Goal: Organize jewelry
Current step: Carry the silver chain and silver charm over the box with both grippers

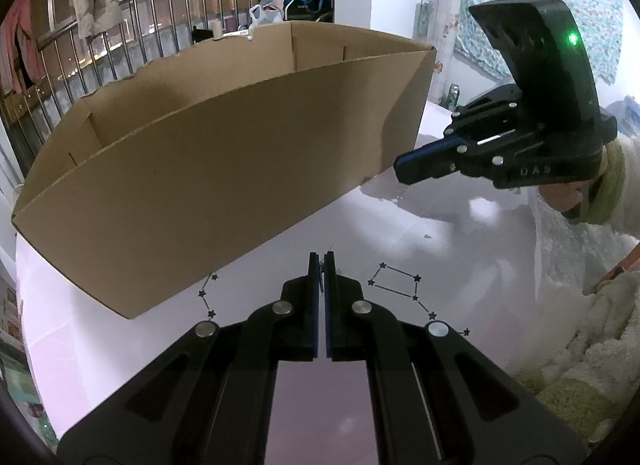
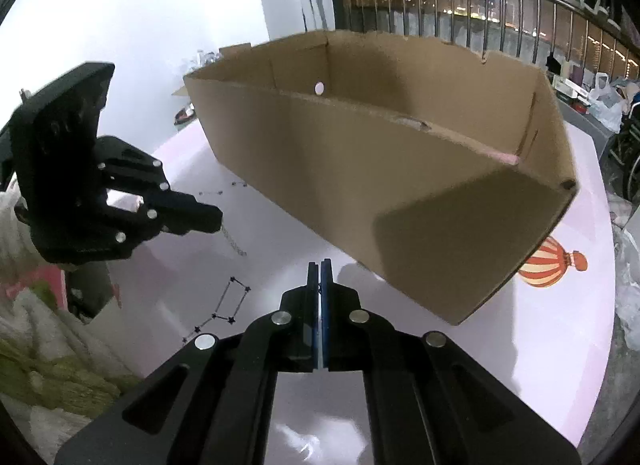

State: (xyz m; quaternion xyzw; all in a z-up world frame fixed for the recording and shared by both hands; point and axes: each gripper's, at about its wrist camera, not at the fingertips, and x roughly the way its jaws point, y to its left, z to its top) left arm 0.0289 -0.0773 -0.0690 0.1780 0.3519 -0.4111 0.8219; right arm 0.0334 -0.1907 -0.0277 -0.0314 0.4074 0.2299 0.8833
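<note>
Your left gripper point(image 1: 321, 261) points forward, its two fingers pressed nearly together with something thin hanging between them. Your right gripper point(image 2: 320, 265) is also closed, level, well apart from the left.

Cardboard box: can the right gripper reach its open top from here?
Probably yes: the cardboard box is open-topped, nothing lies between it and the right gripper; the left gripper sits aside.
</note>
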